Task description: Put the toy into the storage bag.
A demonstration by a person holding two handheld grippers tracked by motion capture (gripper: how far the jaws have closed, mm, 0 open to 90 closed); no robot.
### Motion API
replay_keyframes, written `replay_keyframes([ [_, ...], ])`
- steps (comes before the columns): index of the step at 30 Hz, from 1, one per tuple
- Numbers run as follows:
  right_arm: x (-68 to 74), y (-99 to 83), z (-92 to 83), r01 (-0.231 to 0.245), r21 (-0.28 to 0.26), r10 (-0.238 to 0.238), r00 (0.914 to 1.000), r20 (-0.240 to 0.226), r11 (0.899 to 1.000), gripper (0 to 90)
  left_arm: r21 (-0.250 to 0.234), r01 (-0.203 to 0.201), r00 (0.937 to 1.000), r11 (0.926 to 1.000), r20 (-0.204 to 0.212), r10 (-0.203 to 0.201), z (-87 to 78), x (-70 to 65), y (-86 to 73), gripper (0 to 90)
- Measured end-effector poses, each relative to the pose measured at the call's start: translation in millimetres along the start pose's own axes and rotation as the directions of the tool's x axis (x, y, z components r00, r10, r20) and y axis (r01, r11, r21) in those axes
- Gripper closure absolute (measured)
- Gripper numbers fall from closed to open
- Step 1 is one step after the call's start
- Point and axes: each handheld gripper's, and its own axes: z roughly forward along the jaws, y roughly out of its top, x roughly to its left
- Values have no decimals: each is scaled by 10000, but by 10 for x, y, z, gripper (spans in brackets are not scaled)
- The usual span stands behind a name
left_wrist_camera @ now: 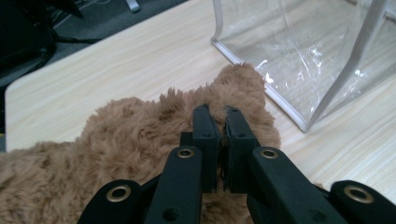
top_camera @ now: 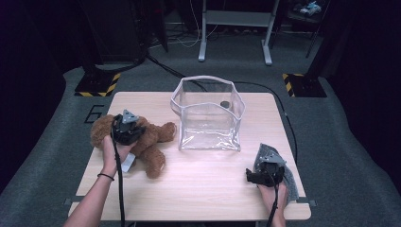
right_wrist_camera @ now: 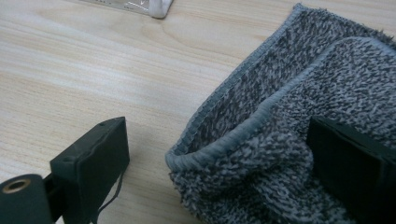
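bench (top_camera: 198,179): light wood-grain top, rectangular, on grey carpeted floor; all items below resting on it.
plush bear (top_camera: 146,139): brown, shaggy fur; lying flat on left part of bench, limbs spread, one limb reaching toward clear bag and ending just beside its lower left corner; white tag (top_camera: 127,163) showing at near side.
left hand-held gripper (top_camera: 126,134): set down on top of plush bear, held from below by left hand (top_camera: 115,152); black cable trailing back along forearm; grey three-cornered plate on top. in left gripper view (left_wrist_camera: 220,122), jaws nearly together, clenched on a tuft of brown fur, tips sunk into pile.
clear bag (top_camera: 208,113): transparent plastic, white-edged rim, standing upright and open at mid bench, well toward far edge; small dark round object (top_camera: 225,103) visible at far side, whether inside or behind cannot tell.
grey towel (top_camera: 288,177): speckled grey terry cloth with stitched hem, lying at right near edge of bench, partly under right hand-held gripper; folded over on itself in right gripper view.
right hand-held gripper (top_camera: 257,176): low on bench at right near corner, pointing left; jaws released and wide apart, one jaw on bare wood, other over grey towel, folded edge of towel lying between them, not pinched.
right hand (top_camera: 276,194): wrapped round rear of gripper, at bench's near edge.
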Motion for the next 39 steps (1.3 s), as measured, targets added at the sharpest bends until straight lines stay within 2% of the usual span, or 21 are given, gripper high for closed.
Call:
replay_keyframes([
  [5, 2, -1, -1, -40, 8, 40, 10000, 0, 10000, 62, -342, 209, 9998, 9992, 70, -207, -83, 86, 34, 856],
  [15, 0, 0, 0, -7, -2, 7, 10000, -4, 10000, 62, -737, 358, 9994, 9966, 50, -355, -244, 224, 145, 859],
  [19, 1, 0, -1, -38, 10, 38, 10000, -3, 10000, 62, -1029, 472, 9989, 9936, 31, -471, -323, 277, 188, 860],
  [26, 1, 2, 1, -2, 5, 2, 10000, -13, 10000, 59, -1267, 448, 9989, 9909, -40, -456, -442, 327, 267, 860],
  [27, 9, 6, 6, -132, -9, 132, 9999, -4, 9999, 55, -1319, 430, 9990, 9903, -80, -444, -454, 331, 277, 860],
  [29, 6, 11, -3, -265, 81, 266, 9995, -172, 9996, 50, -1365, 417, 9990, 9898, -113, -436, -491, 342, 313, 860],
  [31, -29, 18, -12, -184, -17, 184, 9992, -366, 9998, 53, -1462, 382, 9990, 9885, -177, -412, -534, 351, 361, 860],
  [34, -44, 60, -55, -372, -79, 366, 9971, -663, 9993, 55, -1534, 274, 9990, 9878, -297, -323, -595, 360, 432, 860],
  [36, -26, 108, -93, -325, -161, 311, 9963, -806, 9993, 59, -1606, 226, 9988, 9868, -397, -293, -636, 370, 478, 860],
  [39, 19, 235, -177, -9, -386, -30, 9949, -1010, 9993, 65, -1723, 170, 9984, 9849, -500, -260, -689, 389, 539, 860],
])
